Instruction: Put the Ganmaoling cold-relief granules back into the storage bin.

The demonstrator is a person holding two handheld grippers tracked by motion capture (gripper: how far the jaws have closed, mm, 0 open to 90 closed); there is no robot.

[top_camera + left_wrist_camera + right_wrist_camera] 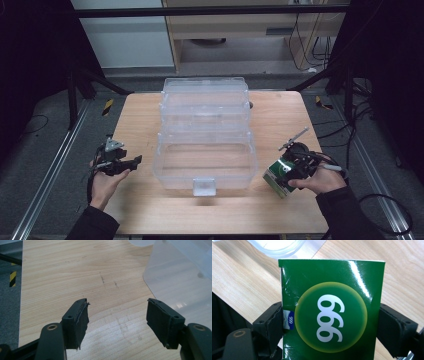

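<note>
- High view: the right claw (286,172) grips a green box (276,176) at 4 o'clock on the tabletop (140,115), just beside the clear plastic bin (205,150); the left claw (131,162) waits at 8 o'clock.
- Left gripper view: that claw (117,315) gapes wide over bare wood.
- Right gripper view: the jaws pinch the box (332,310) by its sides; its label reads "999". Glossy, dented cardboard might slip or crush.

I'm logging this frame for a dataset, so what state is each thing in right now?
Left tongs: open, empty, over the table.
Right tongs: shut on the green box.
Green box: gripped by its sides, closed, beside the bin.
Clear plastic bin: lid swung open, nothing visible inside.
Wooden table: bears the bin.
</note>
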